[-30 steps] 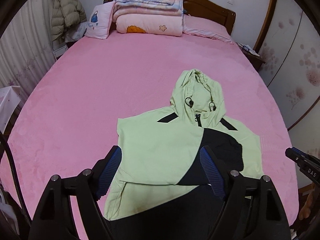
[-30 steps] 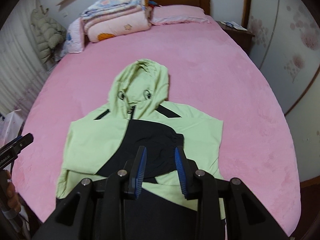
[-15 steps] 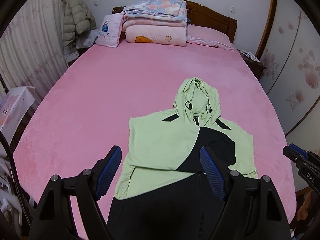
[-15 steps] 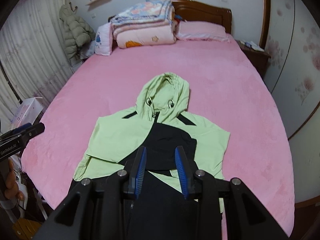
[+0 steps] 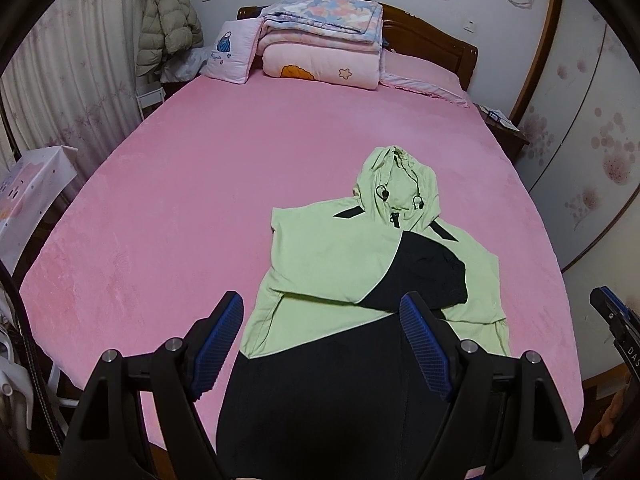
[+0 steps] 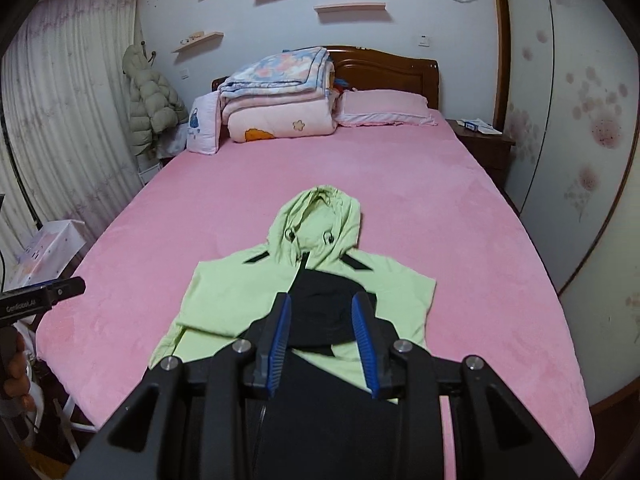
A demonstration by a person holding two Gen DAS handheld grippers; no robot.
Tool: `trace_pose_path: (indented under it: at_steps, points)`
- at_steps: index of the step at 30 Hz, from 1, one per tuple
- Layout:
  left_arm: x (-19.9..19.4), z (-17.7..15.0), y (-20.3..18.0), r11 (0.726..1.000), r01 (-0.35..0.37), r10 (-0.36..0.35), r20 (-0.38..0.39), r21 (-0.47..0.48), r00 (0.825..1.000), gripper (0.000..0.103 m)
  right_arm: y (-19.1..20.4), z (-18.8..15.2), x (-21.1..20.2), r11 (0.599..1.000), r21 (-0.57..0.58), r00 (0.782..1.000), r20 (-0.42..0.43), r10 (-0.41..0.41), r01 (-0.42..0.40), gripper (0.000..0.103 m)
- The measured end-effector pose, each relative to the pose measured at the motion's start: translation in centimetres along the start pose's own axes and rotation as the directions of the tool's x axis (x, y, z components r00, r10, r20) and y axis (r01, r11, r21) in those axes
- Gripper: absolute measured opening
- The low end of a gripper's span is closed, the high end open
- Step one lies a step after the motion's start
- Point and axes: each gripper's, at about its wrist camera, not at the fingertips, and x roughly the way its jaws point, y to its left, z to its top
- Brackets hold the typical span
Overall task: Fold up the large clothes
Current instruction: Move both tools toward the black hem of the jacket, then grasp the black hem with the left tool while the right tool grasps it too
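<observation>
Half-folded green-and-black hooded jacket [image 5: 340, 256] flat on pink bed [image 5: 208, 184]

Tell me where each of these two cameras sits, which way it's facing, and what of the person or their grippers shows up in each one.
Left wrist: on the left gripper, above the bed's foot, facing the headboard; the right gripper's tip shows at the right edge.
Right wrist: on the right gripper, facing likewise; the left gripper and a hand show at left.
Shared: green and black hoodie on the pink bed, folded blankets, puffer coat.
</observation>
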Motion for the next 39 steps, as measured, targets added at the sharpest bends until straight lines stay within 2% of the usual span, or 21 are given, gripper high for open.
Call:
trace_pose_path:
  at_steps: [4,8,10,14,18,25,30,34,36,39]
  points:
    - [-0.1,-3.1,1.4,0.999,-0.008,0.009,-0.013,0.035,1.0,0.08,0.5,-2.6,-1.4,0.997,0.014,0.997,-0.034,-0.075,0.075,0.032]
    - [0.7,-6.9,3.2,0.998,-0.001,0.005,-0.059,0.064,0.998,0.08,0.3,-5.9,-2.3,0.994,0.073,0.995,-0.065,-0.077,0.082,0.032]
    - [1.3,-9.0,4.2,0.998,-0.001,0.007,-0.082,0.069,0.997,0.08,0.0,-7.9,-2.5,0.989,0.103,0.99,-0.095,-0.101,0.111,0.032]
    - [2.9,-12.9,6.2,0.997,-0.02,0.03,-0.119,0.08,0.992,0.08,-1.1,-11.8,-2.5,0.977,0.17,0.981,-0.167,-0.096,0.125,0.032]
    - [5.2,-16.6,8.6,0.997,0.003,0.012,-0.197,0.074,0.98,0.08,-2.3,-15.4,-2.4,0.968,0.19,0.965,-0.233,-0.118,0.164,0.032]
    - [9.2,-22.2,12.2,0.999,-0.03,0.042,-0.304,0.044,0.952,0.079,-4.8,-21.5,-1.2,0.951,0.227,0.931,-0.342,-0.124,0.21,0.032]
    - [12.5,-24.6,14.3,0.999,-0.027,0.019,-0.349,-0.018,0.937,0.079,-6.1,-24.0,-0.5,0.943,0.245,0.919,-0.374,-0.124,0.227,0.032]
    - [15.4,-25.9,14.7,0.998,0.027,-0.047,-0.386,-0.056,0.921,0.07,-6.6,-24.7,-0.6,0.94,0.24,0.914,-0.383,-0.136,0.24,0.032]
    - [16.5,-26.3,14.5,0.997,0.051,-0.073,-0.404,-0.064,0.912,0.068,-6.6,-24.5,-0.8,0.945,0.218,0.915,-0.376,-0.148,0.242,0.032]
    - [17.2,-27.0,14.1,0.998,0.046,-0.057,-0.402,-0.038,0.914,0.068,-6.6,-24.3,-0.9,0.95,0.196,0.916,-0.37,-0.157,0.242,0.032]
